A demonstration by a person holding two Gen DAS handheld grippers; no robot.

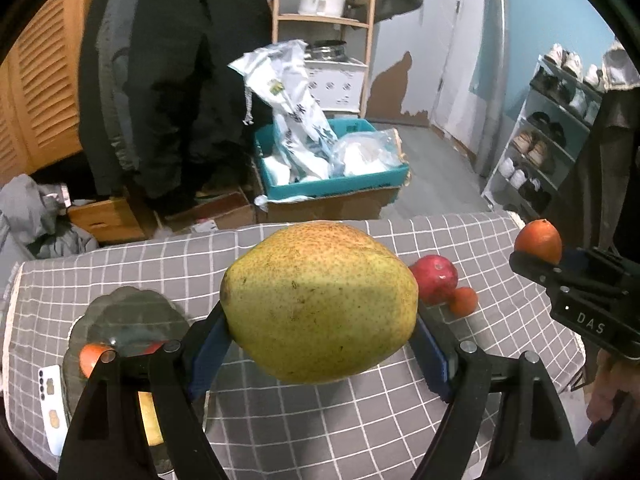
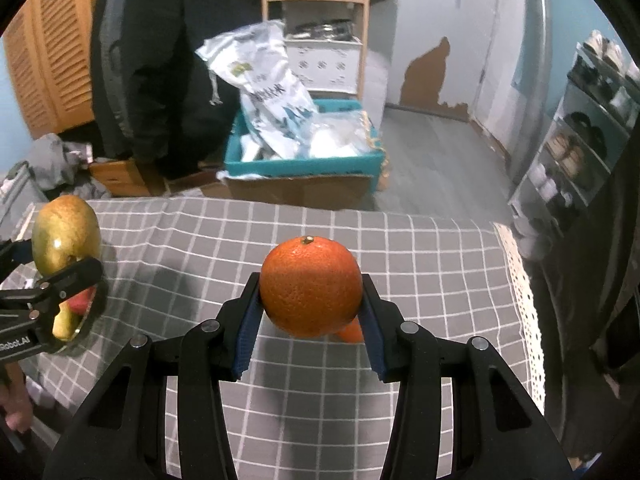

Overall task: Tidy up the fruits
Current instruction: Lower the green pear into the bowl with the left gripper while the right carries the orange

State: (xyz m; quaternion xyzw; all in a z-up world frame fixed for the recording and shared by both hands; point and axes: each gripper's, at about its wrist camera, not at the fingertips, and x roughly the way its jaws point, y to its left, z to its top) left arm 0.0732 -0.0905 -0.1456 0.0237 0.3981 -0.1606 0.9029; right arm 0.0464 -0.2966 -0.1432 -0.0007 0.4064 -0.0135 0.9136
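Here the left gripper [image 1: 320, 320] fingers clench a pear [image 1: 320, 300], the right gripper [image 2: 310, 300] an orange [image 2: 311, 286], above the grey checked tablecloth [image 2: 420, 248].

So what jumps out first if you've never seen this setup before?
Probably the big yellow-green pear, pinched between the fingers of the left gripper and held above the grey checked tablecloth. Next, the bright orange held the same way in the right gripper. On the cloth, a red apple with a small orange fruit sits right of the pear, and a dark plate with fruit sits to the left.
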